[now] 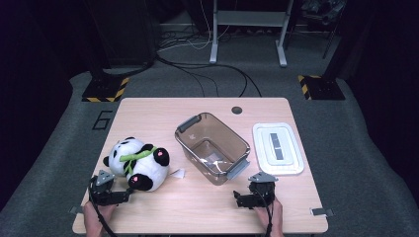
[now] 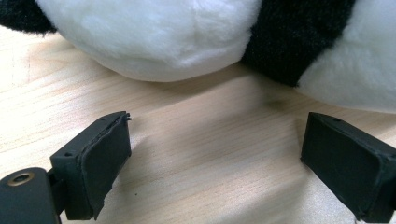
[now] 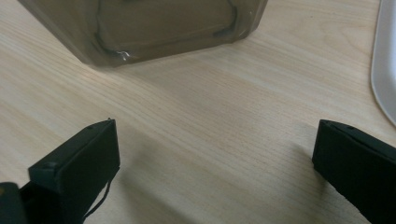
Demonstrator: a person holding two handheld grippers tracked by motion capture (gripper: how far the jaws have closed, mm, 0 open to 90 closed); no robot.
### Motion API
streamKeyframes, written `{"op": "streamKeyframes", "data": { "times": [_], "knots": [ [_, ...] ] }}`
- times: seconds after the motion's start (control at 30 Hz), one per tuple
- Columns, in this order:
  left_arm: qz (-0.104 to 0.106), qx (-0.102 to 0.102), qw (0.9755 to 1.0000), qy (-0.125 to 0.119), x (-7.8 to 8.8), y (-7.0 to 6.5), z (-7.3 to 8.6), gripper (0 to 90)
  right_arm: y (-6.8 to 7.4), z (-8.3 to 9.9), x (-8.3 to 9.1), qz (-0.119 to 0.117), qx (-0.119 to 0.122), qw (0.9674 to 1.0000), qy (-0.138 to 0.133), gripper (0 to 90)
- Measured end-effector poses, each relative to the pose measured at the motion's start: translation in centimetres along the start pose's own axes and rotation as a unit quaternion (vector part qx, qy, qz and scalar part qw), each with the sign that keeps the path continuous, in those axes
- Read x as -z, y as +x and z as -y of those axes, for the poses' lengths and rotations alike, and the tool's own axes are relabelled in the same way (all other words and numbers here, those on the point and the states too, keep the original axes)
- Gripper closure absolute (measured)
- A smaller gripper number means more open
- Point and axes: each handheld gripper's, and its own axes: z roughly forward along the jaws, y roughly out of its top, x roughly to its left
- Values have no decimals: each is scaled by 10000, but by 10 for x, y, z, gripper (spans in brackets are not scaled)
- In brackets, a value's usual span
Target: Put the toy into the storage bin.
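Note:
A black-and-white panda plush [image 1: 138, 163] with a green bamboo piece lies on the left of the wooden table [image 1: 197, 207]. My left gripper [image 1: 111, 195] stands open just in front of it. In the left gripper view, the panda plush [image 2: 163, 37] lies close beyond the left gripper [image 2: 217, 126], with bare wood between the jaws. A clear brownish bin [image 1: 212, 148] stands empty at mid-table. My right gripper [image 1: 254, 195] is open near the front edge, below the bin's near corner. Ahead of the right gripper [image 3: 217, 128] sits the bin [image 3: 163, 28].
A white lid [image 1: 277, 148] lies flat to the right of the bin, and the lid's edge [image 3: 385, 60] shows in the right gripper view. A small white tag [image 1: 178, 173] rests between panda and bin. Cables and stand bases are on the floor behind the table.

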Motion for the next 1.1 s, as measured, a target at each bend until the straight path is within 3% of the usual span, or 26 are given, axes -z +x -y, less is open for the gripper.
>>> {"op": "streamKeyframes", "data": {
  "times": [0.13,0.3,0.37,0.47,0.57,0.73,0.93,1.1],
  "knots": [
    [41,-48,10000,60,2,-1,1,75,4,-1,-4,136,139,9998,78,0],
    [-13,19,10000,2,3,-4,3,70,5,-1,-4,135,158,9998,72,0],
    [10,-18,9999,130,5,-3,2,62,5,-2,-4,128,168,9998,62,0],
    [146,65,9995,263,9,-3,2,18,5,-2,-4,104,163,9998,94,0],
    [212,92,9996,161,18,-5,-2,15,6,-2,-3,118,176,9997,91,0],
    [260,78,9996,-78,39,-7,-18,16,5,-2,-4,104,149,9998,88,0],
    [346,-162,9988,-305,60,-10,-47,22,5,-2,-4,83,158,9998,91,0],
    [421,-377,9976,-398,66,-11,-71,30,5,-2,-4,102,148,9998,86,0]
  ]
}}
